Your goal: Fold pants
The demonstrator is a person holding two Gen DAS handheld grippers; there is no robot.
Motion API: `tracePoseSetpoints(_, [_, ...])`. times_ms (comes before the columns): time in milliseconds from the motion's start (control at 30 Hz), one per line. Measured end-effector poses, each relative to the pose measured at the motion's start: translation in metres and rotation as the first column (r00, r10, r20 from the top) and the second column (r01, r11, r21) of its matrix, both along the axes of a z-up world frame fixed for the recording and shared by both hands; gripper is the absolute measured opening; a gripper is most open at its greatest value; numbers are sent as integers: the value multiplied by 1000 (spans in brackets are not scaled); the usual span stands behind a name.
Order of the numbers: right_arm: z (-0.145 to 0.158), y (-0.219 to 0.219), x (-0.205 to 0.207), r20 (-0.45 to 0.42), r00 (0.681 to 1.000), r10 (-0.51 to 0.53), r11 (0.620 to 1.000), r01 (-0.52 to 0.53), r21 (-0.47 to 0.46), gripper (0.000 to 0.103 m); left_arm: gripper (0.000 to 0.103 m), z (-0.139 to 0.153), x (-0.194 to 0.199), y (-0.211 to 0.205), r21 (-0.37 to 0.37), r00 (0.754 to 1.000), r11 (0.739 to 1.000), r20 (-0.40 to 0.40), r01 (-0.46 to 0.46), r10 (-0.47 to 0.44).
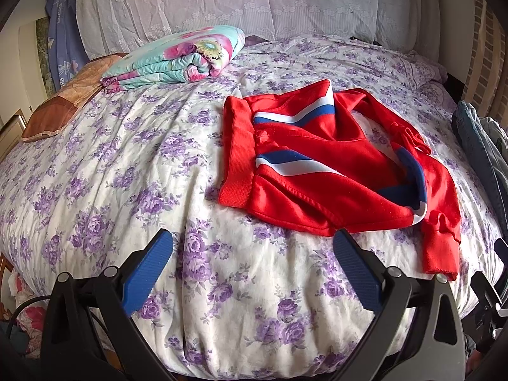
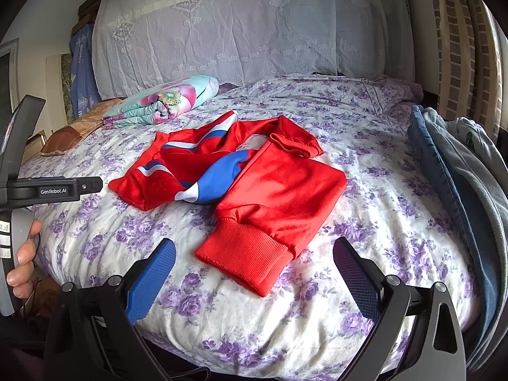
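Note:
Red pants [image 1: 317,171] with blue and white stripes lie crumpled on the floral bedspread [image 1: 127,165], waistband to the left, a leg cuff hanging toward the near right. In the right wrist view the pants [image 2: 273,187] show a ribbed cuff nearest the camera. My left gripper [image 1: 254,247] is open and empty, above the bed's near edge, just short of the pants' near hem. My right gripper [image 2: 254,254] is open and empty, with the cuff lying between and just beyond its fingertips. The left gripper's body shows at the left edge of the right wrist view.
A folded floral quilt [image 1: 177,60] and a brown pillow [image 1: 63,104] lie at the back left. Stacked blue and grey clothes [image 2: 460,184] lie along the bed's right edge. A lace-covered headboard [image 1: 254,3] stands behind.

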State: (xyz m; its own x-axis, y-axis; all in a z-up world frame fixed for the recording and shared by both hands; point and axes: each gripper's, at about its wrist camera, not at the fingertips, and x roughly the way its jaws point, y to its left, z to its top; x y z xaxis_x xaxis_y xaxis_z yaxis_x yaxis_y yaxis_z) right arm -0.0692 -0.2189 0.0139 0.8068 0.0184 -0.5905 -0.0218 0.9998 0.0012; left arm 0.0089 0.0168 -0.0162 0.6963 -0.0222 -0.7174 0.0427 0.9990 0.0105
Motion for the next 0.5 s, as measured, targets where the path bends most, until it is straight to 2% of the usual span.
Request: tracePoseSetpoints(500, [-5, 5, -3, -2, 1000, 2, 1000, -2, 0, 100, 98, -2, -1, 0, -2, 1000, 1000, -3, -2, 2])
